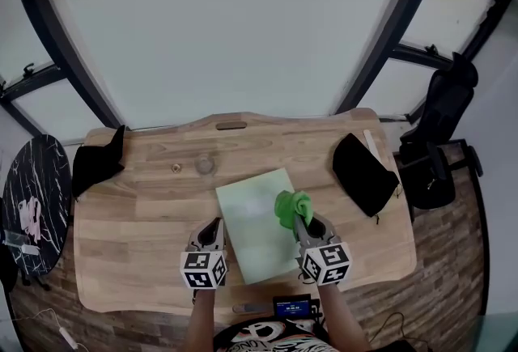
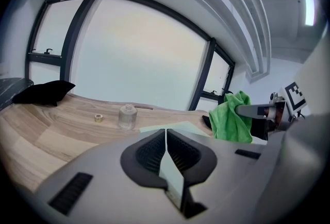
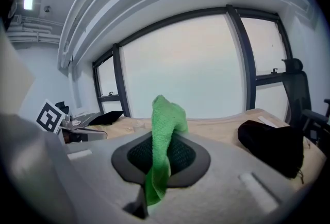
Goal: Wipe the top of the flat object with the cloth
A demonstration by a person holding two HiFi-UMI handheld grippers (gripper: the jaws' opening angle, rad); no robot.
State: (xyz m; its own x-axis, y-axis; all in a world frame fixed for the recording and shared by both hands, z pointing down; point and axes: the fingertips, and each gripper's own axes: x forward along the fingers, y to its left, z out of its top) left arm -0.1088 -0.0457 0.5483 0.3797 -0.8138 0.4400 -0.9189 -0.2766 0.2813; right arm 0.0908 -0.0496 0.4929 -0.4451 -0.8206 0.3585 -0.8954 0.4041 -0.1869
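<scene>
My left hand-held gripper (image 1: 212, 227) pinches the flat object (image 1: 255, 217) by its left edge to steady it near the tabletop's (image 1: 146, 213) front edge. My right hand-held gripper (image 1: 301, 222) clamps the bunched cloth (image 1: 290, 206) over its right side, ready to wipe.

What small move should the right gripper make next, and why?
Probably lower the right gripper until the green cloth presses on the pale green board. The cloth is clamped in its jaws over the board's right part and seems not yet flat on it; the shut left gripper sits by the left edge.
</scene>
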